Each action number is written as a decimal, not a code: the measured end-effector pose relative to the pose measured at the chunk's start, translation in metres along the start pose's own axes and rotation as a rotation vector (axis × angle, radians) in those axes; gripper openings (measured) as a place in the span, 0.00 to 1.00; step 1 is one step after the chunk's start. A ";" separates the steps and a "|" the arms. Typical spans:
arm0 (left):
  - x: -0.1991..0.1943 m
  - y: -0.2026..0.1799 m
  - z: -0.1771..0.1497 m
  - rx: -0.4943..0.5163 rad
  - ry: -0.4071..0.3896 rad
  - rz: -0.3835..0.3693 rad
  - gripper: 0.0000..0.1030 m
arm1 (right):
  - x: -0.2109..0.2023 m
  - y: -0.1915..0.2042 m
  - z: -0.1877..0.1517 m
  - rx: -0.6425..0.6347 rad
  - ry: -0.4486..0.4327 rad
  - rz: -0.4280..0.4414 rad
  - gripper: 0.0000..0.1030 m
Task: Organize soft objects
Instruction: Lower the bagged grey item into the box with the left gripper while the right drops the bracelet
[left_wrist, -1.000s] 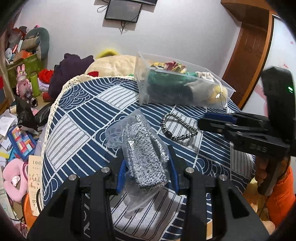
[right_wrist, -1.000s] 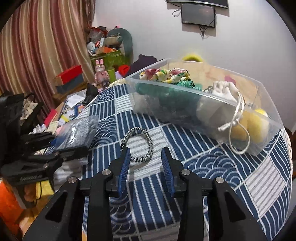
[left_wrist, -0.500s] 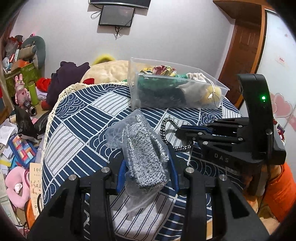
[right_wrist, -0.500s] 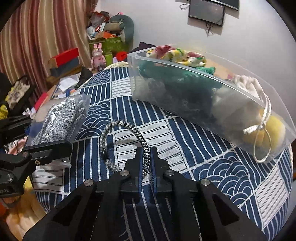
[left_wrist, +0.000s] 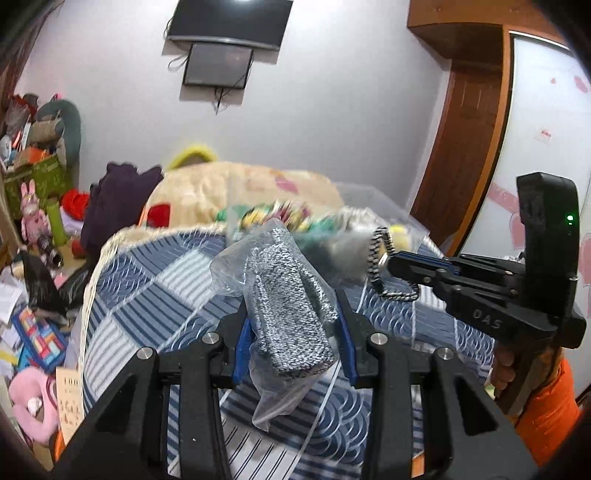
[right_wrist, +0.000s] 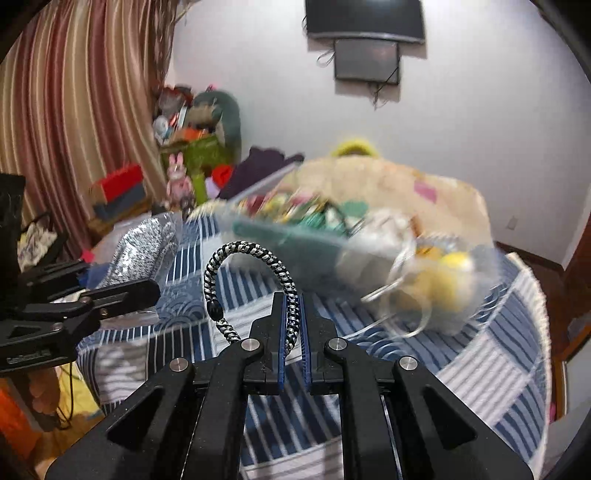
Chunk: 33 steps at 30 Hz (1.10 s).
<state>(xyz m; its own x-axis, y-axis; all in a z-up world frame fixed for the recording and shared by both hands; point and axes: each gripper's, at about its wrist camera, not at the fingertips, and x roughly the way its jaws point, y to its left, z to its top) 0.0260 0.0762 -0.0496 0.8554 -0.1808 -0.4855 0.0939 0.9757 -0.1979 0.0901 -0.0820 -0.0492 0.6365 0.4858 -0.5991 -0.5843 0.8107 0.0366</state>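
My left gripper (left_wrist: 293, 325) is shut on a grey knit item in a clear plastic bag (left_wrist: 291, 314) and holds it above the blue patterned tablecloth (left_wrist: 155, 280). It also shows in the right wrist view (right_wrist: 144, 251). My right gripper (right_wrist: 291, 314) is shut on a black-and-white braided cord loop (right_wrist: 251, 251) and holds it off the table; the loop also shows in the left wrist view (left_wrist: 380, 254). A clear plastic bin (right_wrist: 369, 251) full of soft things stands further back on the table, blurred.
Behind the table lies a cream blanket heap (left_wrist: 240, 188) with dark purple clothing (left_wrist: 114, 206). Clutter of toys and boxes (right_wrist: 192, 147) fills the floor and the corner by the striped curtain. A wooden door (left_wrist: 469, 147) is at the right.
My right gripper closed on the braided cord and lifted it off the cloth. Both grippers have risen and tilted up. The left one still holds the bagged knit item.
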 end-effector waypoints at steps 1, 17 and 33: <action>0.001 -0.004 0.006 0.007 -0.015 -0.004 0.38 | -0.006 -0.004 0.002 0.006 -0.019 -0.010 0.06; 0.065 -0.019 0.079 0.005 -0.072 -0.045 0.38 | -0.036 -0.058 0.036 0.092 -0.176 -0.169 0.06; 0.130 -0.034 0.064 0.072 0.041 0.000 0.66 | 0.018 -0.070 0.024 0.096 -0.036 -0.204 0.08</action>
<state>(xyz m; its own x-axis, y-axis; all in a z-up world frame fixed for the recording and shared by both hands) 0.1668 0.0277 -0.0522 0.8341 -0.1840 -0.5200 0.1315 0.9819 -0.1365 0.1546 -0.1222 -0.0437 0.7549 0.3189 -0.5730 -0.3925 0.9198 -0.0053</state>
